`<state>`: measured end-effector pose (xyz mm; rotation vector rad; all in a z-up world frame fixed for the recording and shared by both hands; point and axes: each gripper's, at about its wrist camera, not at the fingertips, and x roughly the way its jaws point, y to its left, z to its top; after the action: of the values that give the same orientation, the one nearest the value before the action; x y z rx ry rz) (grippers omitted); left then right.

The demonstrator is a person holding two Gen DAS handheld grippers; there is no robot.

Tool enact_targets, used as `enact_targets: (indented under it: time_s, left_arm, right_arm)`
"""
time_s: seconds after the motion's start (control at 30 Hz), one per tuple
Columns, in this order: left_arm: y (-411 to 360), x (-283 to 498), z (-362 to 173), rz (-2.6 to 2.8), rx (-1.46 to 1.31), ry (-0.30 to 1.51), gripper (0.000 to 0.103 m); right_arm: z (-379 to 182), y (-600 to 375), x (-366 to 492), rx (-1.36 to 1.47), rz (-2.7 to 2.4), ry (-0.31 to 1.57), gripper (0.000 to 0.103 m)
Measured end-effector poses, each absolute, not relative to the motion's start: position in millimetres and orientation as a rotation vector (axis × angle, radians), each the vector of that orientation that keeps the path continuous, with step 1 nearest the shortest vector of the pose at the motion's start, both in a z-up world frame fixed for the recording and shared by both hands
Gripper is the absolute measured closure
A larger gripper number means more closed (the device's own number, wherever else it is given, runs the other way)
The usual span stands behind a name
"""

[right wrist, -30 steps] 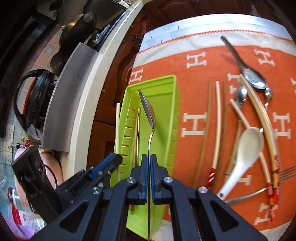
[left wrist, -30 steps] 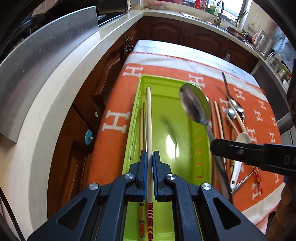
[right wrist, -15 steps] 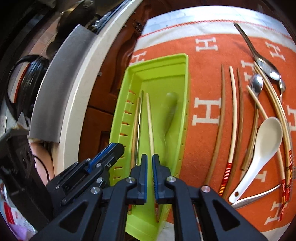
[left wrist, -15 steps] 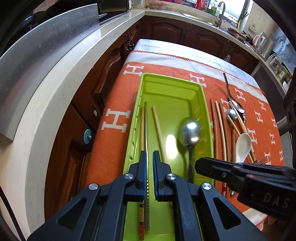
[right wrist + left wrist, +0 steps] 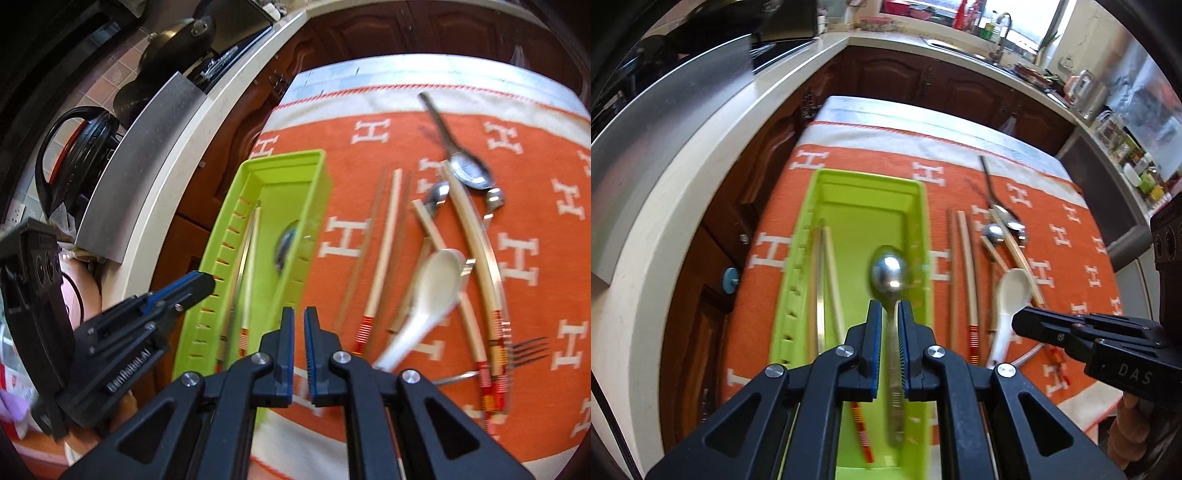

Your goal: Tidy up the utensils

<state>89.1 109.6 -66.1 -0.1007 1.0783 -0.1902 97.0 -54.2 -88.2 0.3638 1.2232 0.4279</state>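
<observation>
Utensils: steel spoon (image 5: 888, 271) in green tray (image 5: 798, 236).

Both wrist views look down, sharing the tray (image 5: 798, 280)

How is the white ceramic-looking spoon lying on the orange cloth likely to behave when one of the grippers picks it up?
The white spoon looks glazed and glossy, so its handle may slip between narrow pads. It appears thick, probably heavier at the bowl, so it may tip bowl-down if gripped near the handle's end. It lies against chopsticks, so lifting it may nudge them, and it is likely to chip if dropped.
</observation>
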Motion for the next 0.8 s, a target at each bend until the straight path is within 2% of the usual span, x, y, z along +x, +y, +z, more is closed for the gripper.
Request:
enact_targets:
  time_s: [0.37,0.8]
  left_arm:
    - [46,84,-72,-0.302,-0.054,1.107,0.097]
    - [14,111,-118,-0.282,-0.007,1.216,0.097]
  right_arm:
    - [-87,-128,74,0.326,0.354,1.153,0.096]
    - [-116,-135,73,0.387,0.401,1.194,0.096]
